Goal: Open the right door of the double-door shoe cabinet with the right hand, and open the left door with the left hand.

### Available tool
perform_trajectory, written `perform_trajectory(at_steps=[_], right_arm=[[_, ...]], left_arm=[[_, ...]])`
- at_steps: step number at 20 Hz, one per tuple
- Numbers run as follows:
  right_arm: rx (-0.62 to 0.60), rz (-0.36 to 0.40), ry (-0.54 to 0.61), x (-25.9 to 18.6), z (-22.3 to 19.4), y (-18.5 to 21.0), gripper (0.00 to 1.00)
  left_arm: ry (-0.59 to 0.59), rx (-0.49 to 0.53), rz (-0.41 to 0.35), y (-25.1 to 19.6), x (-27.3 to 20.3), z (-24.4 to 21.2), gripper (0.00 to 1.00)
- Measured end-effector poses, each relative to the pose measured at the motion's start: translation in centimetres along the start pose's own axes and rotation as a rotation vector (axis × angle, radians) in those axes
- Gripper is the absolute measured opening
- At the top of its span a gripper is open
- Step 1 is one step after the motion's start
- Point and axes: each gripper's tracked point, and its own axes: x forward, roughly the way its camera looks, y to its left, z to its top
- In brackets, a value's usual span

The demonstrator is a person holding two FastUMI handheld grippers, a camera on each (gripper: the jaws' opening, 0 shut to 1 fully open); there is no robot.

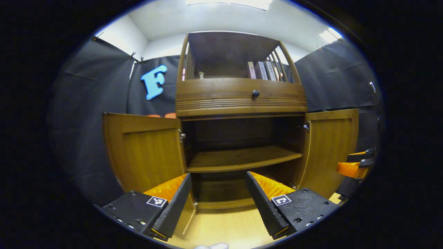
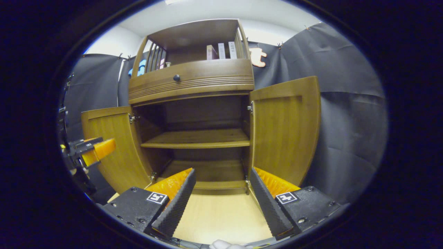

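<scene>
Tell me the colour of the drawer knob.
The drawer knob is black, shown best in the left gripper view.

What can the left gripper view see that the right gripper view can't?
Left gripper view: the left tool sits big at the bottom, open, and the right tool peeks in at the right edge, beside the right door.

Right gripper view: the right tool sits big at the bottom, open, and the left tool peeks in at the left edge, by the left door.

Both: the shoe cabinet with both doors swung open, a bare shelf inside, a drawer knob and books up top.
</scene>
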Motion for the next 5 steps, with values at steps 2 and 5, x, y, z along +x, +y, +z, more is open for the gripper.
perform_trajectory(at_steps=[2,5], right_arm=[[0.011,-0.02,-0.01,-0.3,-0.1,-0.6,0.99],[0.014,-0.042,-0.019,-0.4,-0.2,-1.2,1.0]], left_arm=[[0.033,0.001,-0.004,-1.0,0.4,-1.4,0.95],[0.057,-0.012,0.018,-1.4,-0.1,-3.0,0.95]])
